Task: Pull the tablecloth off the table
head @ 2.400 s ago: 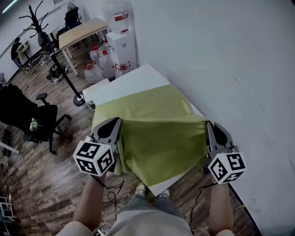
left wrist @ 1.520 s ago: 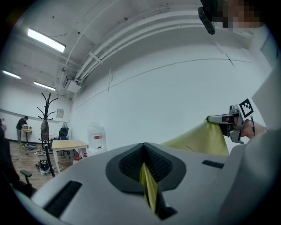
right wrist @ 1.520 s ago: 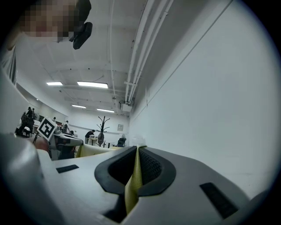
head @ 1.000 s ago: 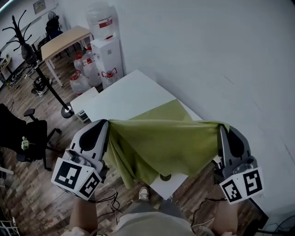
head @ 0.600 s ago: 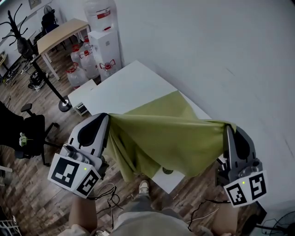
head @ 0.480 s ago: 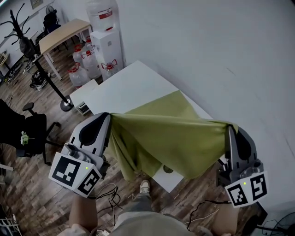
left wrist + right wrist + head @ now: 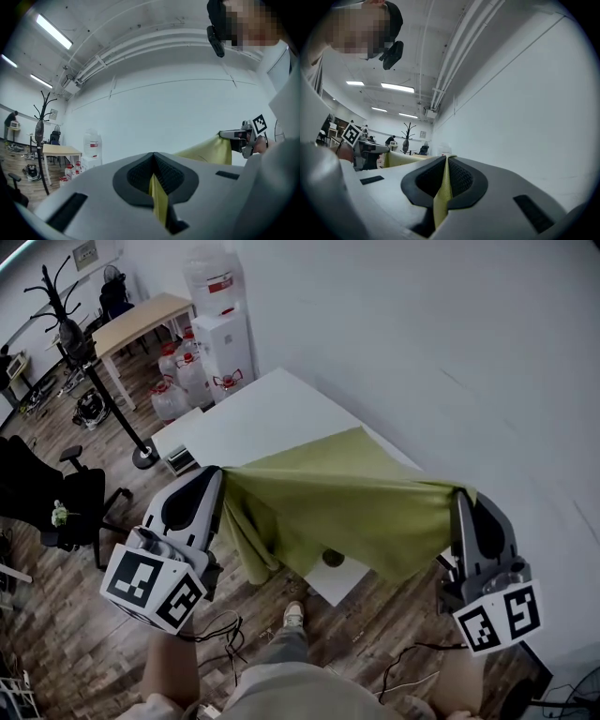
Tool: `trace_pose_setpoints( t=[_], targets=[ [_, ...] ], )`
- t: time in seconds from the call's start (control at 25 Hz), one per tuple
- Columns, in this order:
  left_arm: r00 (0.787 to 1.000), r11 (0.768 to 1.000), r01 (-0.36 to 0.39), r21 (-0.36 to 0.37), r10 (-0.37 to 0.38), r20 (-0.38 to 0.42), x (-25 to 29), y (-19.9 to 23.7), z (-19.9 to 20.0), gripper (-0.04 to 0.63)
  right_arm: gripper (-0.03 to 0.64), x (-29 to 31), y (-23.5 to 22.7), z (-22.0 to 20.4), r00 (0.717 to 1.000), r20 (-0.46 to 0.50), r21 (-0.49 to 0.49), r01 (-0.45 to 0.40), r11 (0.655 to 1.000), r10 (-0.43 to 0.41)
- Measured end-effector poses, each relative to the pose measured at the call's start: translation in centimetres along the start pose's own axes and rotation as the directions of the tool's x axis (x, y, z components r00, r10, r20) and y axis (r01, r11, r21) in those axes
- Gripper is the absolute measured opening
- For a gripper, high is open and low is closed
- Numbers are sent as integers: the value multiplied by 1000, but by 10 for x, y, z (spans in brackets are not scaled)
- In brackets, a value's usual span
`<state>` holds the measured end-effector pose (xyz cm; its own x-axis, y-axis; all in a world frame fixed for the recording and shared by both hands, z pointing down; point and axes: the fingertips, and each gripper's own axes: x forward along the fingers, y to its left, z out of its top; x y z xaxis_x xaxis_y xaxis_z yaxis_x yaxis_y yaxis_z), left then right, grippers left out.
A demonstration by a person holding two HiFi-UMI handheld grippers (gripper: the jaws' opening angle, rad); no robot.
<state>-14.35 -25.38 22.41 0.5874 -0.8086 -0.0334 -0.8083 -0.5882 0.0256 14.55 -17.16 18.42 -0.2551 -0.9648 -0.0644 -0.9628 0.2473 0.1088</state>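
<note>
Mid-pull, our left gripper (image 7: 217,476) and right gripper (image 7: 460,497) each clamp a corner of the tablecloth (image 7: 347,498), and next, we judge, its far end must leave the counter (image 7: 253,418).

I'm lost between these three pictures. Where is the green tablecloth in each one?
Head view: the green tablecloth stretches across the centre, its far end on the white table.
Left gripper view: a strip at bottom centre, pinched between the jaws; more at right.
Right gripper view: a strip at bottom centre, pinched between the jaws.
Shared landmark: the black coat stand.
</note>
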Motion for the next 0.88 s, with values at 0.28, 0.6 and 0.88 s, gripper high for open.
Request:
trace_pose_setpoints(
  t=[0.28, 0.6, 0.88],
  targets=[
    [1000, 1000, -16, -26, 17, 20, -78, -64, 7, 18, 29, -100, 20, 20, 998, 60, -23, -31, 999, 32],
    [1000, 999, -15, 39, 15, 11, -154, -156, 4, 18, 29, -220, 22, 18, 999, 48, -15, -24, 1000, 25],
    [1000, 999, -16, 41, 18, -25, -206, -213, -3, 18, 29, -296, 27, 12, 998, 31, 41, -50, 998, 48]
  ],
)
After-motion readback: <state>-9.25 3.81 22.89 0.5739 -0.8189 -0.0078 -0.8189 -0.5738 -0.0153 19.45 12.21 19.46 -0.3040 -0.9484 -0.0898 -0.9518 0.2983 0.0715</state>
